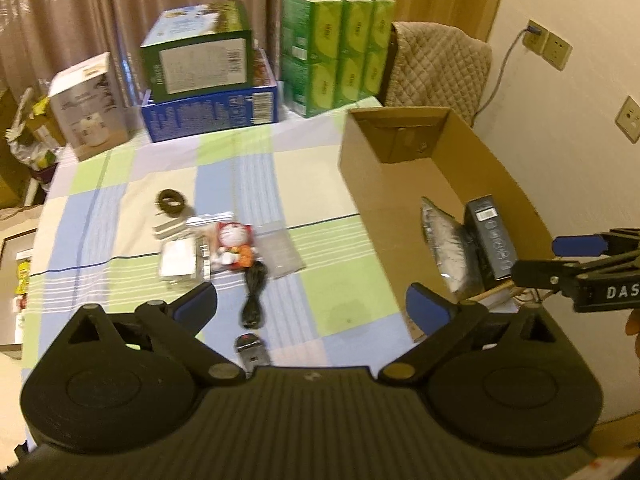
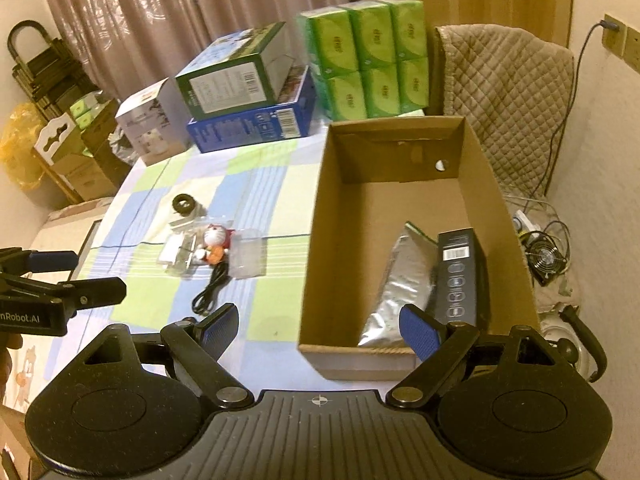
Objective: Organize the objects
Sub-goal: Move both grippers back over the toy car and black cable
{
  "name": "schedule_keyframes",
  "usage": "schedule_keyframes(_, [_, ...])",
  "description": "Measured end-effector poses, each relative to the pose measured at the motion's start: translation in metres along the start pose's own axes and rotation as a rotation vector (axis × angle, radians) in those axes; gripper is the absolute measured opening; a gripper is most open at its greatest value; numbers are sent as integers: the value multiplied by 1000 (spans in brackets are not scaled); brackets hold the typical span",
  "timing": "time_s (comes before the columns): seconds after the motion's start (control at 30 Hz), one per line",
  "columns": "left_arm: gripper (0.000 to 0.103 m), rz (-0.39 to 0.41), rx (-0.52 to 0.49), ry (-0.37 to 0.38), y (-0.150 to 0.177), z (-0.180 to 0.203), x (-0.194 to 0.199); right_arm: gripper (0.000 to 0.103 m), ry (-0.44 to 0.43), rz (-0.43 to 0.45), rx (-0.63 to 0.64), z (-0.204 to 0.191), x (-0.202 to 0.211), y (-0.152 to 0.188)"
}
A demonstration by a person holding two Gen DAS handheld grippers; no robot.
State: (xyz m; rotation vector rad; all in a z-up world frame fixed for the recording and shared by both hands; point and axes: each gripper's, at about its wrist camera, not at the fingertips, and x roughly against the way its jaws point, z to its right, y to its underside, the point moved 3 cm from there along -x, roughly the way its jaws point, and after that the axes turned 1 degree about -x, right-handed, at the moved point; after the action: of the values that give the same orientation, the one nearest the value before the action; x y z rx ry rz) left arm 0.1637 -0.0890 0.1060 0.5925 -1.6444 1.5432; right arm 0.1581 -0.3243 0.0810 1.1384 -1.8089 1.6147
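**Sorting small items into a cardboard box, both tools spread and empty**

Looking along the left tool (image 1: 312, 304), its blue pads stand wide apart with nothing between them, above the checked table (image 1: 340, 280). At centre frame lies a cluster of loose things: a cartoon figurine (image 1: 234, 242), a clear plastic bag (image 1: 280, 250), a coiled black cable (image 1: 254, 296) and a dark ring (image 1: 172, 202). The cardboard box (image 1: 384, 208) fills the right side, with a silver pouch (image 1: 448, 248) and a dark carton (image 1: 492, 236) inside.

From the right wrist, the right tool (image 2: 320, 332) is likewise spread and holds nothing, over the box's near left corner. The pouch and carton lie at the box's lower right. The figurine cluster sits left of the box, at middle left of the frame.
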Motion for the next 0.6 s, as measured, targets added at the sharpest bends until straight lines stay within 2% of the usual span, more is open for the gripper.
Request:
schedule_keyframes(0.17, [102,23,15,-40,16,-28,10,85,-32,17,10,-17,-1,3])
schedule_keyframes(0.6, [102,-12,121,-112,75,-94,7,85,-116,38,134,-76,-25,19])
